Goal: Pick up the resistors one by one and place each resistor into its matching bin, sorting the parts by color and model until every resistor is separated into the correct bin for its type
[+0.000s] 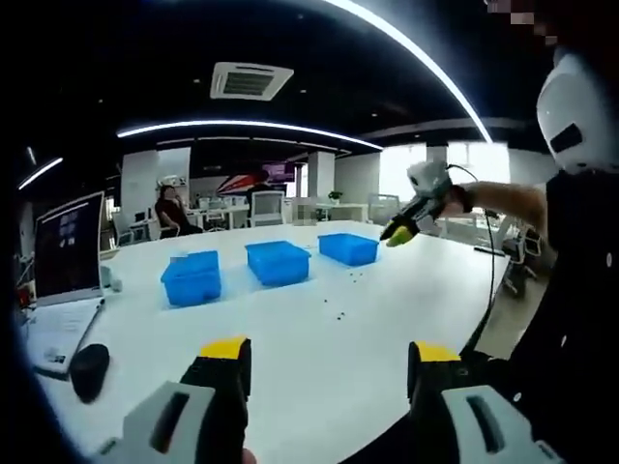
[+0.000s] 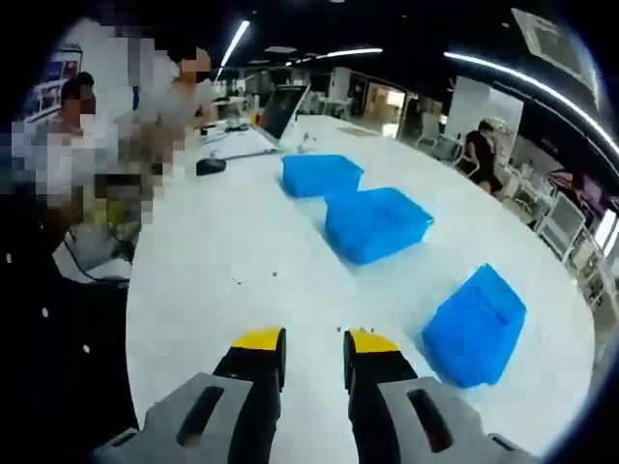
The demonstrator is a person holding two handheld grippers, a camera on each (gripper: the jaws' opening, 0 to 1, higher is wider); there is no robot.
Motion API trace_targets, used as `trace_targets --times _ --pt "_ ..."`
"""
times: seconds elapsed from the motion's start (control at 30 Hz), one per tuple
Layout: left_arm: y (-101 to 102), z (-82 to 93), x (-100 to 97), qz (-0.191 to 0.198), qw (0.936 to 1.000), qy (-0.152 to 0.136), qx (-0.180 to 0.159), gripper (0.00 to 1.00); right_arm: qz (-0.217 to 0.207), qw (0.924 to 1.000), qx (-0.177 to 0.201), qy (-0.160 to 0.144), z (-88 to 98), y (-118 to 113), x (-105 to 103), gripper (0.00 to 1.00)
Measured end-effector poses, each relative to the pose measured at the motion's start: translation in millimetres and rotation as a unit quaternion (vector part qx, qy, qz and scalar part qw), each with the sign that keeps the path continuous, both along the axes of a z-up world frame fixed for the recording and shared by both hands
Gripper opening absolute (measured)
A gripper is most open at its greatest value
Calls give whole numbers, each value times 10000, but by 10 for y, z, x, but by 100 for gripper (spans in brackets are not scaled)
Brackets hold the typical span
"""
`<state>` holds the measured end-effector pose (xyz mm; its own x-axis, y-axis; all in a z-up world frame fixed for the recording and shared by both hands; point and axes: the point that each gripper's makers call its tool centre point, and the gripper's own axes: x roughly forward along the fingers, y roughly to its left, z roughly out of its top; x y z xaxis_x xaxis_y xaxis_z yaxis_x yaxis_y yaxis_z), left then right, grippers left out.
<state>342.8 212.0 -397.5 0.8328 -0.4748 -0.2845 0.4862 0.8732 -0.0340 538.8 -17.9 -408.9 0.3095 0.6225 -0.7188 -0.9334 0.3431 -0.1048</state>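
My left tongs [image 1: 329,362] hang spread wide and empty above the counter [image 1: 290,338]. My right tongs [image 2: 314,350] are narrowly parted, holding nothing I can see. The resistors [image 1: 338,314] lie as tiny specks near three blue bins [image 1: 278,262]. They look so small that I could easily pinch air or mix types.

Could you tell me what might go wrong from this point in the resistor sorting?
The resistors are tiny dark specks scattered on the white table, so a grasp could miss or take two together. The three blue bins look alike, so a part could land in the wrong one. The left gripper is open and the right gripper nearly closed, both above the table and holding nothing.
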Motion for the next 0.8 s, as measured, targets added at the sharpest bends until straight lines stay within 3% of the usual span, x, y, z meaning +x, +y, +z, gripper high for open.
trace_targets --times 0.17,0.3,0.8 --pt "-38 -33 -11 -72 10000 50 32 66 62 9982 -530 268 -322 111 168 25" --pt "-58 -48 -18 -100 9999 69 14 66 182 9943 -1009 283 -503 139 263 25" --pt "2 -150 -26 -61 9998 176 -59 66 143 9875 -1412 685 -732 195 335 16"
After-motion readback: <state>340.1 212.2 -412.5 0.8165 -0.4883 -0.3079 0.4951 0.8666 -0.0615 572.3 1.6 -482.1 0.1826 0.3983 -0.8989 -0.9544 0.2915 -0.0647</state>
